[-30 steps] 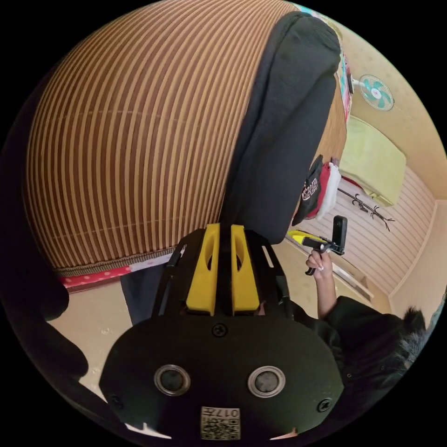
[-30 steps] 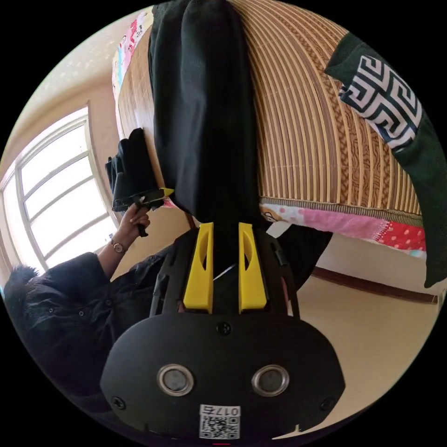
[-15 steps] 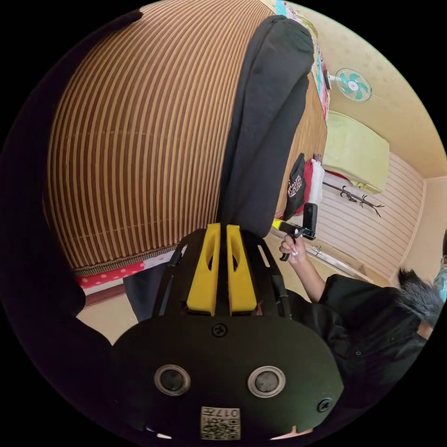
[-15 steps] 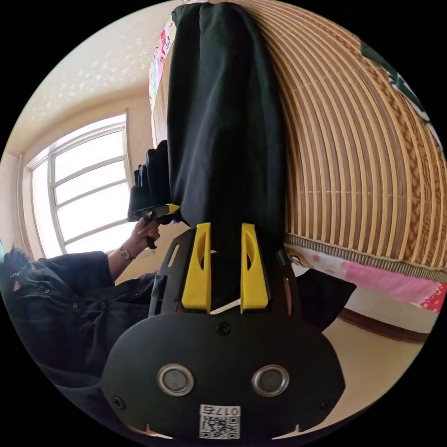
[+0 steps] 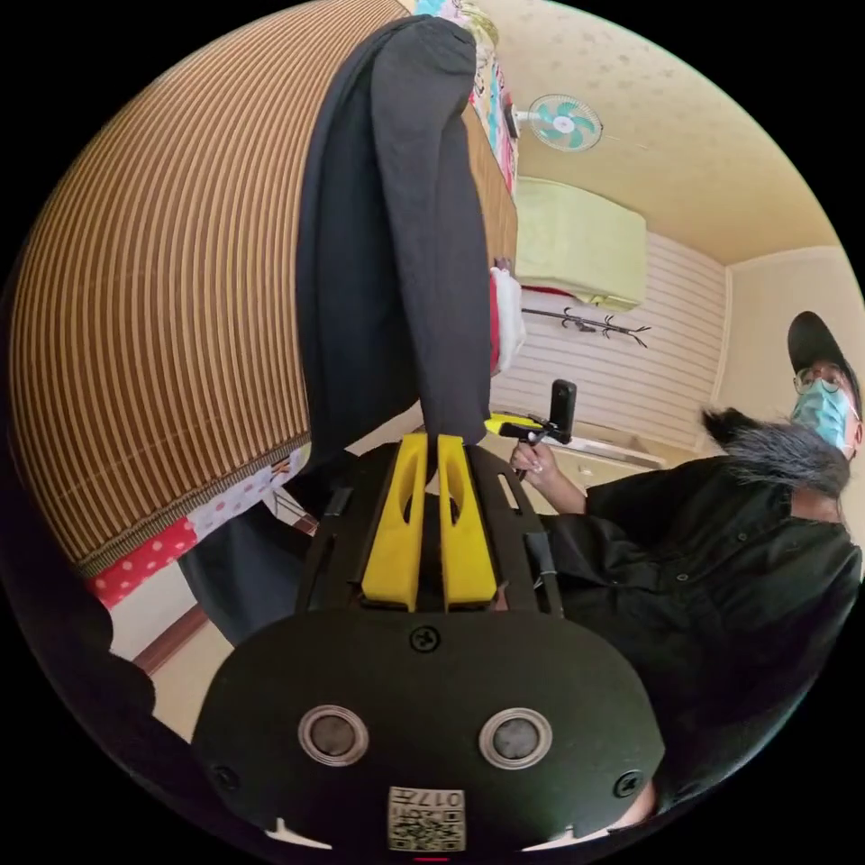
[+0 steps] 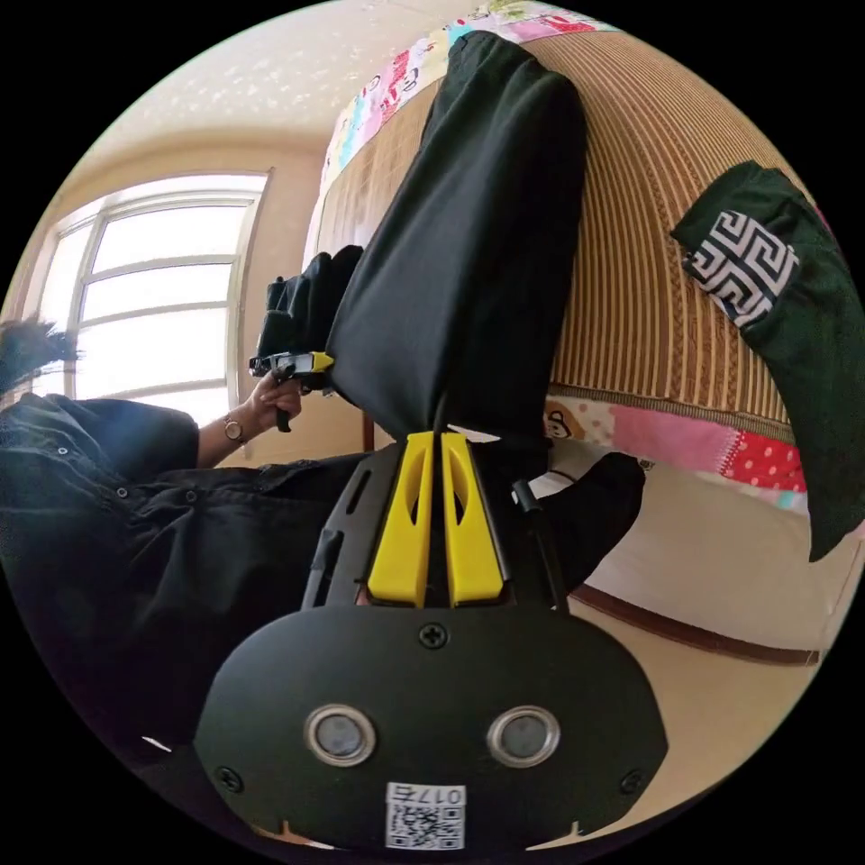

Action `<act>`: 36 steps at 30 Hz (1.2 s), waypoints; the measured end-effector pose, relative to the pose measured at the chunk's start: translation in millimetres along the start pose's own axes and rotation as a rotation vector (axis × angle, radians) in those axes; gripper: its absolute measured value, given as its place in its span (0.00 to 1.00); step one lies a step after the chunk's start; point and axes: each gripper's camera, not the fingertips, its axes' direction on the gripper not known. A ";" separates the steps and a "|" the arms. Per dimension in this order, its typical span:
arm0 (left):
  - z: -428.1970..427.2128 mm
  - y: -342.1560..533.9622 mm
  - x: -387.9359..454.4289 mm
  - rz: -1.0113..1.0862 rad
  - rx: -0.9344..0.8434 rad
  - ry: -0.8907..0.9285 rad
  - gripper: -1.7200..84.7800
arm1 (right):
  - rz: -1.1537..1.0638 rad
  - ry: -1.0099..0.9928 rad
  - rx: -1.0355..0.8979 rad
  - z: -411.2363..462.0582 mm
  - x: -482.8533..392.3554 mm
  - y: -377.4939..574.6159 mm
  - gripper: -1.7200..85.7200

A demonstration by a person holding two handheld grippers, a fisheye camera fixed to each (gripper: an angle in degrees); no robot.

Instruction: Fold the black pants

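The black pants [image 5: 396, 252] lie lengthwise on a striped bamboo mat [image 5: 153, 279] on a bed, and their near end is lifted off the bed's edge. My left gripper [image 5: 431, 443] is shut on that end. In the right gripper view the pants [image 6: 468, 243] run up from my right gripper [image 6: 441, 440], whose yellow jaws are shut on the cloth. Each gripper also appears in the other's view, held in a hand: the right gripper [image 5: 521, 427] and the left gripper [image 6: 295, 363]. Part of the pants hangs dark below the mat's edge [image 5: 243, 568].
A dark green garment with a white pattern [image 6: 766, 270] lies on the mat [image 6: 649, 270] to the right. Other dark clothes [image 6: 302, 297] are piled at the bed's far side. The person in black [image 5: 721, 577] stands close by the bed. Bare floor [image 6: 721, 685] lies below.
My right gripper's jaws have drawn together on the pants. Both grippers have lifted and tilted with the near end, so more of the room and the person comes into view.
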 end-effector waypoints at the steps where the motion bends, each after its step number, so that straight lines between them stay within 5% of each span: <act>1: 20.5 -0.7 -8.2 -0.040 -0.037 -0.047 0.03 | 0.038 0.093 -0.025 15.6 5.3 1.3 0.04; 7: 38.5 5.9 -36.1 -0.278 0.037 -0.277 0.06 | 0.203 0.221 -0.120 55.6 34.8 -21.9 0.05; 12: 0.8 -17.5 0.9 -0.143 0.208 -0.335 0.08 | 0.121 0.211 0.050 12.5 9.6 -68.1 0.08; 22: 44.3 -47.7 6.1 -0.042 0.222 -0.403 0.10 | -0.223 0.238 0.175 44.1 -118.0 -352.8 0.12; 28: 81.1 -33.4 22.5 0.002 0.207 -0.544 0.11 | -0.156 0.352 0.295 71.4 -149.2 -474.3 0.15; 31: 78.6 -25.6 15.9 -0.034 0.251 -0.495 0.11 | -0.095 0.397 0.223 109.0 -129.4 -492.9 0.14; 36: 61.7 -4.5 1.1 -0.081 0.327 -0.392 0.10 | -0.132 0.411 0.363 96.6 -148.5 -465.3 0.05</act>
